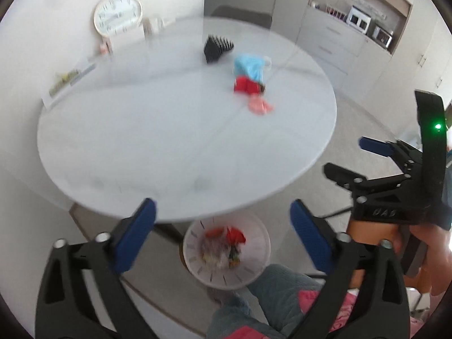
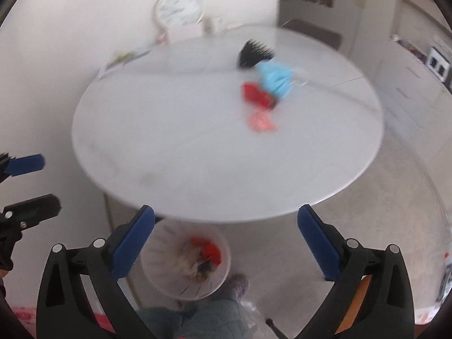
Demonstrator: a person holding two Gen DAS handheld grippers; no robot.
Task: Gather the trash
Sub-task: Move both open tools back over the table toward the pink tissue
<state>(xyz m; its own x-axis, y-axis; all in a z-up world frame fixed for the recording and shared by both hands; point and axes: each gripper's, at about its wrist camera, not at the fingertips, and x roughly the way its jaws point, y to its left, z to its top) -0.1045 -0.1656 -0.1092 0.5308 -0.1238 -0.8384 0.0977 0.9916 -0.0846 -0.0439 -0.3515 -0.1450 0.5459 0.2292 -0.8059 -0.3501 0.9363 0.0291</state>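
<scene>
Three pieces of trash lie on the round white table [image 1: 113, 141]: a light blue face mask [image 1: 248, 66], a red wrapper [image 1: 247, 84] and a pink wrapper [image 1: 260, 106]. They also show in the right wrist view as the mask [image 2: 275, 79], red wrapper [image 2: 257, 94] and pink wrapper [image 2: 261, 121]. A white bin [image 1: 226, 250] with trash inside stands on the floor under the table's near edge, and it shows in the right wrist view [image 2: 185, 260]. My left gripper [image 1: 223, 234] and right gripper [image 2: 226, 243] are open, empty, above the bin.
A black spiky object [image 1: 216, 48] stands on the table behind the mask. A round clock [image 1: 117, 14] leans on the wall at the back left. Papers [image 1: 70, 76] lie at the table's left edge. My legs [image 1: 254, 305] are below. Kitchen cabinets [image 1: 339, 36] stand at right.
</scene>
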